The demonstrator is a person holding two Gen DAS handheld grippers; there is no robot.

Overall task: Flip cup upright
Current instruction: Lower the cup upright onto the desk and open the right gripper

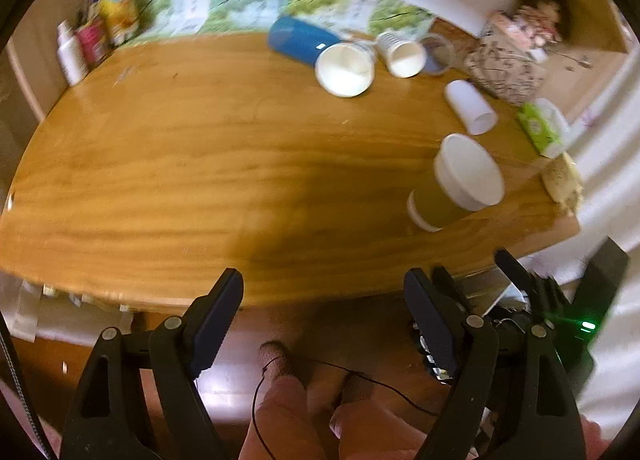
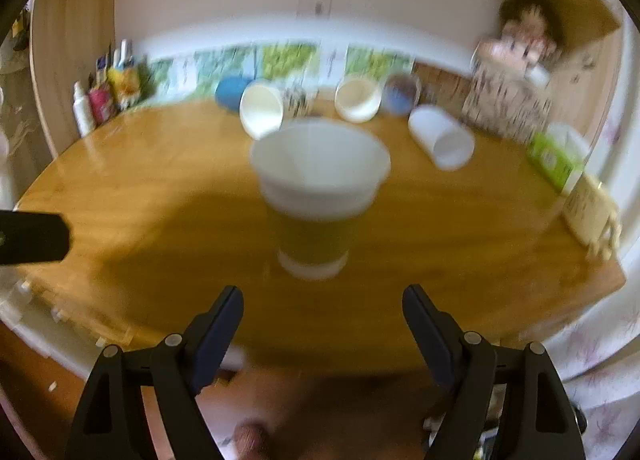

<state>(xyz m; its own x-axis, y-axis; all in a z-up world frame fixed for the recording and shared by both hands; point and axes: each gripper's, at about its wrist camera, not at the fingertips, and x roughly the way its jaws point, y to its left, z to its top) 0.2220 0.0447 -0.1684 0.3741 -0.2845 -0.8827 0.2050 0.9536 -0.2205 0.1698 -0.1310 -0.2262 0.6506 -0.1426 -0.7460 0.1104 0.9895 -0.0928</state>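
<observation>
A paper cup with an olive-green sleeve and white rim (image 2: 316, 195) stands upright on the wooden table (image 2: 160, 195), straight ahead of my right gripper (image 2: 323, 306), which is open, empty and a little short of it. The same cup shows in the left wrist view (image 1: 460, 183) at the right, near the table's front edge. My left gripper (image 1: 323, 292) is open and empty, held over the table's front edge, well left of the cup. My right gripper shows beside it (image 1: 520, 280).
Several cups lie on their sides at the back: a blue one (image 1: 298, 39), a white one (image 1: 346, 69), a ribbed one (image 1: 402, 53), a clear one (image 1: 438, 53) and a white one (image 1: 472, 107). Bottles (image 1: 72, 51) stand back left. A patterned bag (image 1: 508, 59) and green tissue pack (image 1: 540, 127) sit at the right.
</observation>
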